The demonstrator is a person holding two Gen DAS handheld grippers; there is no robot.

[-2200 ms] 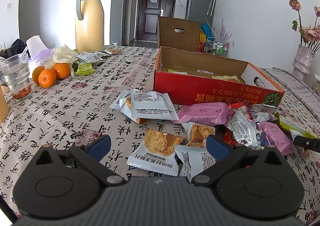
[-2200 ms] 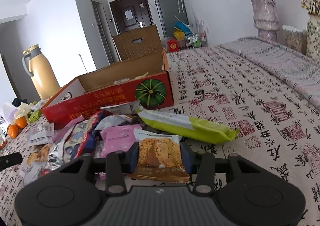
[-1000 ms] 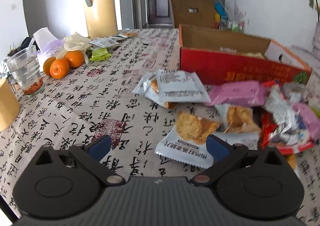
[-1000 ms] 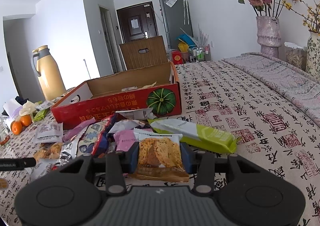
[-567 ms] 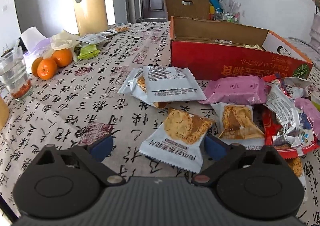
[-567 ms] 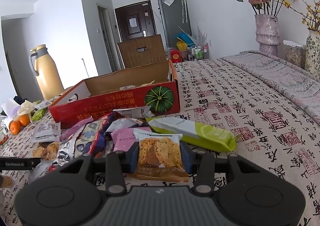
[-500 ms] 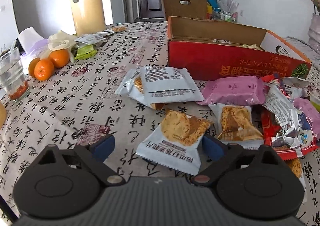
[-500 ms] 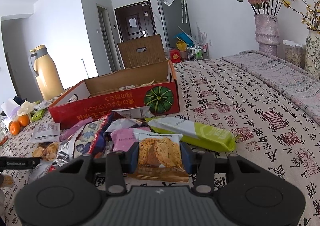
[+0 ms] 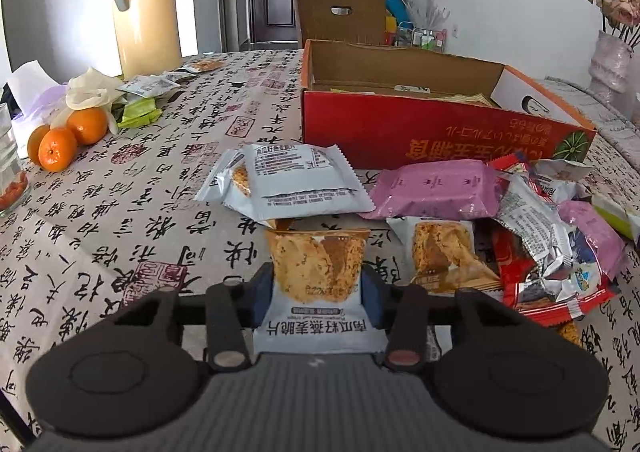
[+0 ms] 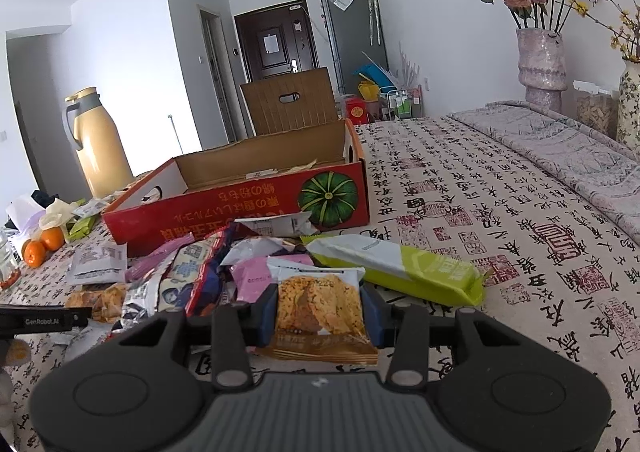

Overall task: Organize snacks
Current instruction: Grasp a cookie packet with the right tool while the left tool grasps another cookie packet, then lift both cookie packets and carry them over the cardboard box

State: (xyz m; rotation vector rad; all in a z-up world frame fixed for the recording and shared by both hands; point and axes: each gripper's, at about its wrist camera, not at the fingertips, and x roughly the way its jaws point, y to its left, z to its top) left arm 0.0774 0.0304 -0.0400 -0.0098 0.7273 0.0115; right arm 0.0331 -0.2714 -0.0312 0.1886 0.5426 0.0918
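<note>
My left gripper has its jaws closing, and its blue pads press both sides of a white cracker packet just above the tablecloth. My right gripper is shut on a brown cracker packet. A loose pile of snacks lies ahead: white packets, a pink packet, another cracker packet and a long green packet. Behind the pile stands the open red cardboard box, seen too in the right wrist view, with a few flat packets inside.
A yellow thermos, oranges, a glass and small sachets sit at the table's left. Vases with flowers stand at the far right. The left gripper's finger shows at the right view's left edge.
The left jaws have come together from wide open onto the white cracker packet that lay between them. The right gripper keeps still with its packet.
</note>
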